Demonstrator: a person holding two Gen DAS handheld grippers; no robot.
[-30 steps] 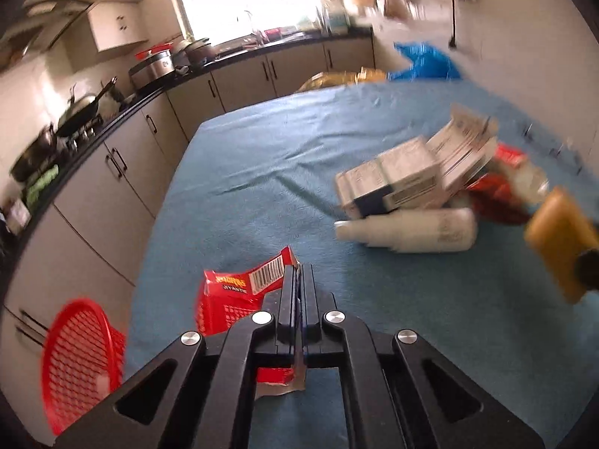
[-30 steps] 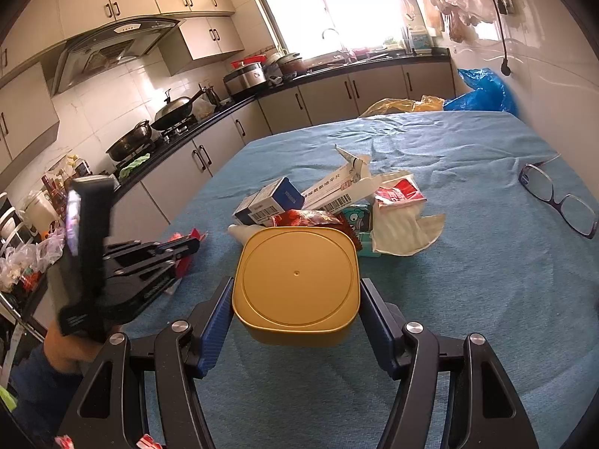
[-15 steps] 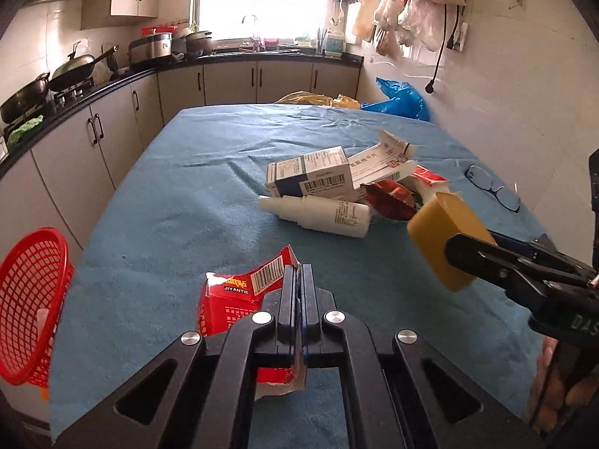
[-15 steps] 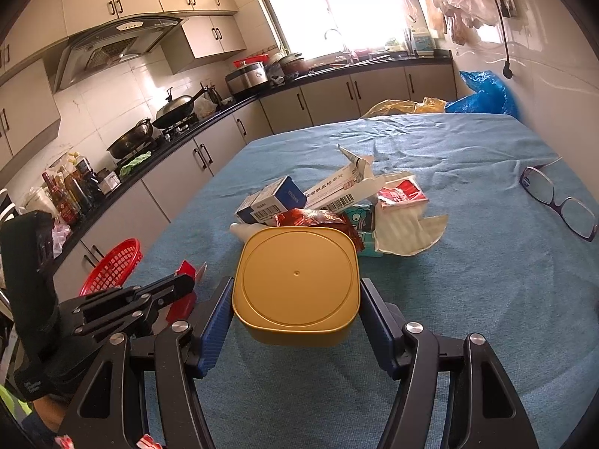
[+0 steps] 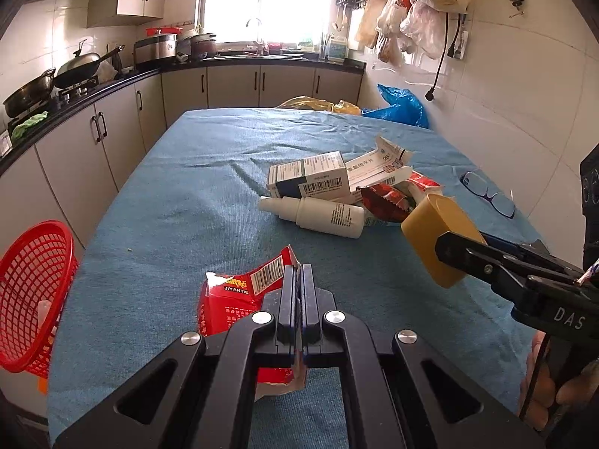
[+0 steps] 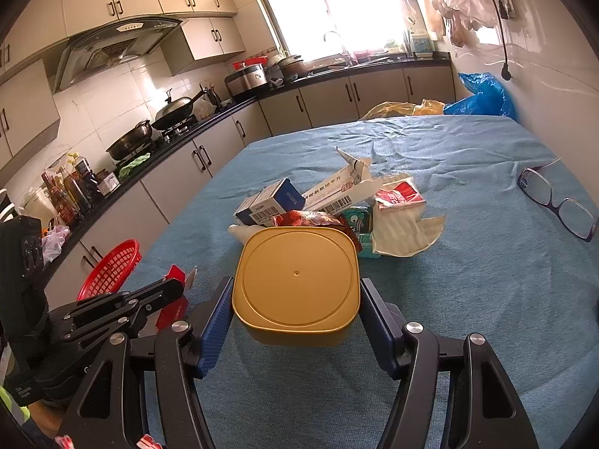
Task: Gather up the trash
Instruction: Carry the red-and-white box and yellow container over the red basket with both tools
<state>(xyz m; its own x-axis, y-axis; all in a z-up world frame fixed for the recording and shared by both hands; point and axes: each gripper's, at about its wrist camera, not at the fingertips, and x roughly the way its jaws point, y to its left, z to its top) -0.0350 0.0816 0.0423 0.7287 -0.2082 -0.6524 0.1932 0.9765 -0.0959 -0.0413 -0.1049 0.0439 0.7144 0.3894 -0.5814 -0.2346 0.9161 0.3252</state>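
A matt, ribbed blue cloth (image 5: 194, 202) covers the surface. The yellow tub (image 6: 295, 284) looks like smooth plastic with a dull sheen; the red wrapper (image 5: 228, 307) is glossy, torn foil-paper; the red basket (image 5: 30, 292) is plastic mesh.

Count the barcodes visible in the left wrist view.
3. One on the red wrapper clamped in the left gripper, one on the blue-and-white box in the pile, one on the torn white carton behind it. Others may face away.
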